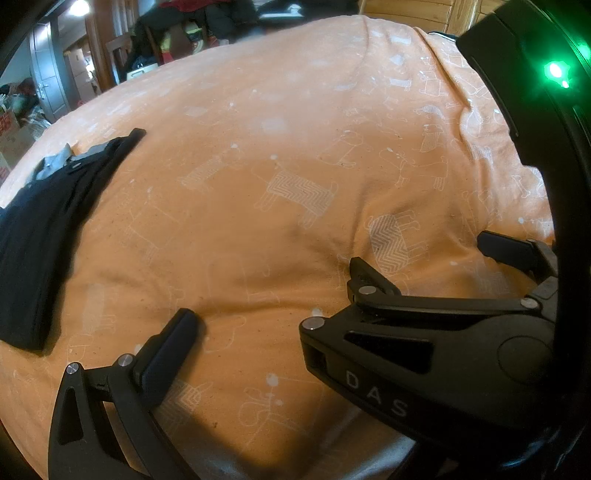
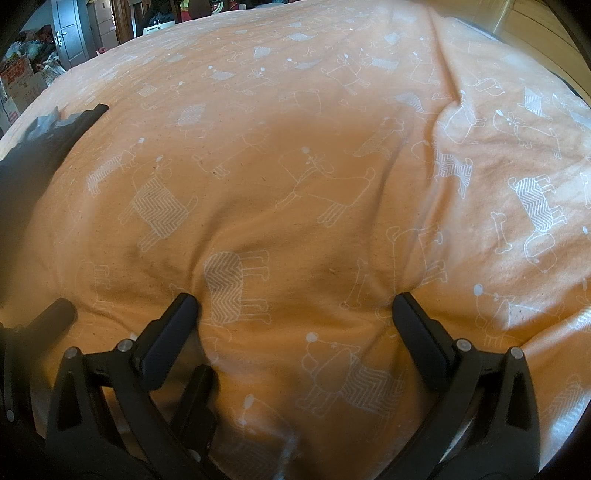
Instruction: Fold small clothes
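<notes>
A folded black garment (image 1: 48,229) lies at the left on the orange bedspread (image 1: 258,110), with a grey piece (image 1: 55,162) at its far end. It shows again at the left edge of the right wrist view as the black garment (image 2: 33,162). My left gripper (image 1: 284,314) is open and holds nothing. Only its left finger (image 1: 173,339) shows, because the right gripper's body covers the other. My right gripper (image 2: 295,306) is open, and both fingertips press into the bedspread (image 2: 295,166), which puckers around them. In the left wrist view the right gripper (image 1: 424,254) sits close on the right.
The bedspread carries white dog drawings and has wrinkles (image 2: 443,110) toward the right. Beyond the far edge are a grey door (image 1: 48,85), cardboard boxes (image 2: 22,81) and piled clothes (image 1: 192,22). Wooden panelling (image 1: 424,14) stands at the top right.
</notes>
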Tool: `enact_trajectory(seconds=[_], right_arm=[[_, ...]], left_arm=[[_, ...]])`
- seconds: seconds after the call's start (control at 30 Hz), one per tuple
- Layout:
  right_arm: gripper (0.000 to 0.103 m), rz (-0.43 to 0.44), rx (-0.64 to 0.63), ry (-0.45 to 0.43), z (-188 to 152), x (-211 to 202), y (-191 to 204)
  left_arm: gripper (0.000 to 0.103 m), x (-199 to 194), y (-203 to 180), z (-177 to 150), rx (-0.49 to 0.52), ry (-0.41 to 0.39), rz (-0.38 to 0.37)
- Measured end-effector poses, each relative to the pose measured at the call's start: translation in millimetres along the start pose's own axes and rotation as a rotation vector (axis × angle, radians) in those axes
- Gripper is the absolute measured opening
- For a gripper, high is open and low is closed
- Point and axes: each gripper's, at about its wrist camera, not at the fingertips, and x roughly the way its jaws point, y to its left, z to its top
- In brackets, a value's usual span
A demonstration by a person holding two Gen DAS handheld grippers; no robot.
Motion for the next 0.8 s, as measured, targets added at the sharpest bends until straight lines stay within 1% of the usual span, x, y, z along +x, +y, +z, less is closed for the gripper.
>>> enact_trajectory(seconds=[0.8], right_arm=[[0.103,-0.001,0.0,0.0,-0.2,1.3,0.0]], left_arm=[[0.103,-1.0,1.6,-3.0,0.0,0.0,-0.001]])
